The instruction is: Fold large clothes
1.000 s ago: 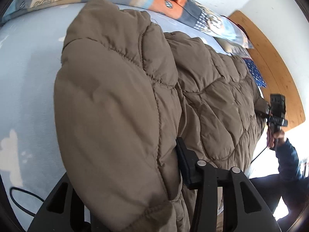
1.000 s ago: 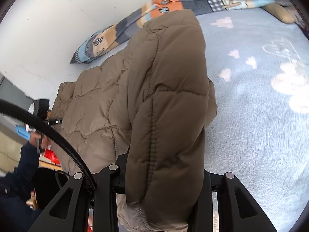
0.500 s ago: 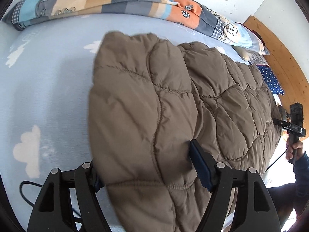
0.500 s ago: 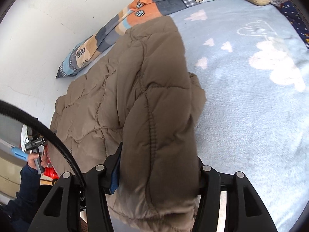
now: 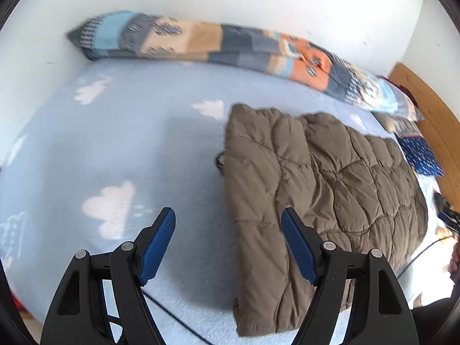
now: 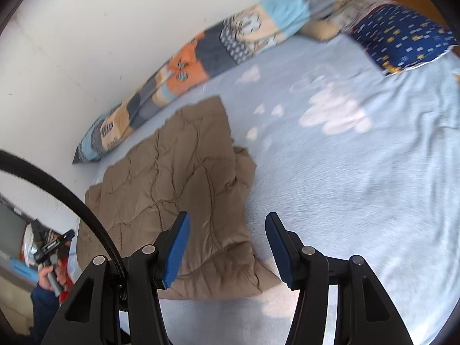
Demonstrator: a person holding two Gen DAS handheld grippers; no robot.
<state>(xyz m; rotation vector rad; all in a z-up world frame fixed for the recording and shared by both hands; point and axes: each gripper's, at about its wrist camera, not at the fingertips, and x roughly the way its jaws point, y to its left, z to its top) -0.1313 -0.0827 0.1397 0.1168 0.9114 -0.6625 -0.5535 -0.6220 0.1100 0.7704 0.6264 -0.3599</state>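
A brown quilted puffer jacket (image 5: 310,195) lies folded on the light-blue bed; it also shows in the right wrist view (image 6: 184,184). Both sleeves are laid over its body. My left gripper (image 5: 228,230) is open and empty, raised above the jacket's left edge. My right gripper (image 6: 227,235) is open and empty, above the jacket's right edge near its bottom corner. Neither gripper touches the jacket.
The light-blue cloud-print sheet (image 5: 115,149) covers the bed. A long patchwork pillow (image 5: 218,43) lies along the white wall. A navy starred cushion (image 6: 402,37) sits by the wooden headboard (image 5: 431,120). A black cable (image 6: 57,189) arcs at left.
Both grippers have let go of the jacket sleeves, opened, and pulled back and up. The sleeves now lie flat on the jacket.
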